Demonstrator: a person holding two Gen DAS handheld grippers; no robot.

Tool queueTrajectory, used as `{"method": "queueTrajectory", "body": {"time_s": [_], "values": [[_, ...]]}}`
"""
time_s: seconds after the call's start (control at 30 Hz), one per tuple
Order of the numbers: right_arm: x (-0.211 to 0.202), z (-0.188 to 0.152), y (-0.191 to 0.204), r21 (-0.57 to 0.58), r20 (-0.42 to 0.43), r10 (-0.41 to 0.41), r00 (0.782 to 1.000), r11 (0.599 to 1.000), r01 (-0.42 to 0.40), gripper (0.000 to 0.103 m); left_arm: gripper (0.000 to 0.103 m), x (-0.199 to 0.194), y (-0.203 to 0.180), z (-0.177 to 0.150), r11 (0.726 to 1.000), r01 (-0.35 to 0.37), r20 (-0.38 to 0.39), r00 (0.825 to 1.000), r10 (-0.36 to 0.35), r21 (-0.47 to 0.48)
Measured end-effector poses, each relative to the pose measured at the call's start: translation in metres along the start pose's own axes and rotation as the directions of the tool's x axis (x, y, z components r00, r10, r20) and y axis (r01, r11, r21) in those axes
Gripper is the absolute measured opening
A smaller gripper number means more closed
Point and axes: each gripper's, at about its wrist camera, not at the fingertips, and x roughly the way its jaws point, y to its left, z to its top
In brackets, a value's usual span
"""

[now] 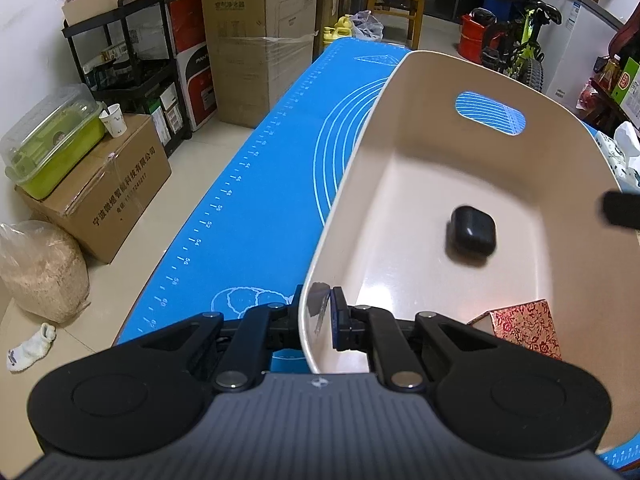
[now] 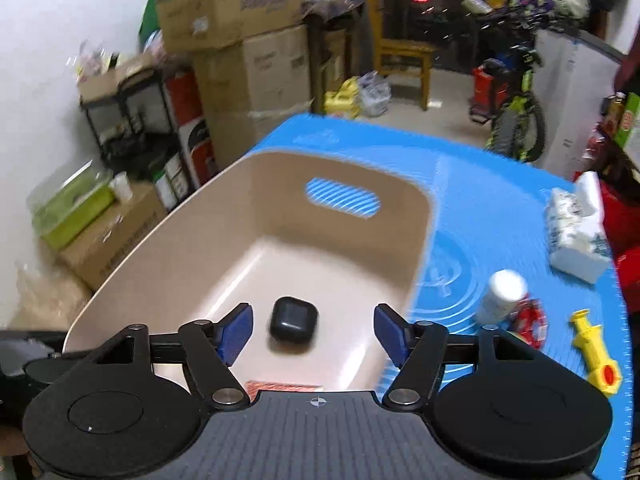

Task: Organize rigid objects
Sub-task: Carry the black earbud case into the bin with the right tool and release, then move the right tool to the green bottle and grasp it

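A beige plastic bin (image 1: 400, 92) (image 2: 168, 232) with a cut-out handle stands on the blue mat (image 1: 248, 200). My left gripper (image 1: 320, 312) is shut on the bin's near rim, one finger outside the wall and one inside. On the bin floor lies a black earbud case (image 1: 472, 232) (image 2: 294, 320), blurred. A red patterned box (image 1: 528, 328) (image 2: 280, 387) lies in the bin's near corner. My right gripper (image 2: 314, 330) hangs open above the bin, and the case lies below the gap, free of its blue pads (image 2: 236, 332). One of its fingers shows at the right edge of the left wrist view.
On the mat right of the bin stand a white bottle (image 2: 504, 292), a red item (image 2: 530, 320), a yellow toy (image 2: 594, 356) and a tissue pack (image 2: 576, 232). Cardboard boxes (image 1: 256, 40), a black shelf (image 1: 120, 60), a chair (image 1: 394, 0) and a bicycle (image 1: 520, 40) crowd the floor beyond.
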Motion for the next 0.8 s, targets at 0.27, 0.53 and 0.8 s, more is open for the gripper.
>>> {"method": "queueTrajectory", "body": {"time_s": [0.27,0.53,0.8], "values": [[-0.013,-0.013,-0.068,0.11,-0.002,-0.083,0.997,0.99,0.083,0.077,0.013,-0.001,-0.001,0.0,1.0,0.0,0.001,1.0,0.0,-0.001],[0.016,-0.056,-0.101,0.16,-0.097,-0.131,0.987,0.976,0.145,0.077,0.013,-0.001,0.0,0.0,1.0,0.0,0.0,1.0,0.0,-0.003],[0.037,-0.084,-0.102,0.183,-0.184,-0.095,0.978,0.975,0.129,0.075,0.013,0.0,-0.001,-0.001,1.0,-0.001,0.002,1.0,0.001,0.0]]}}
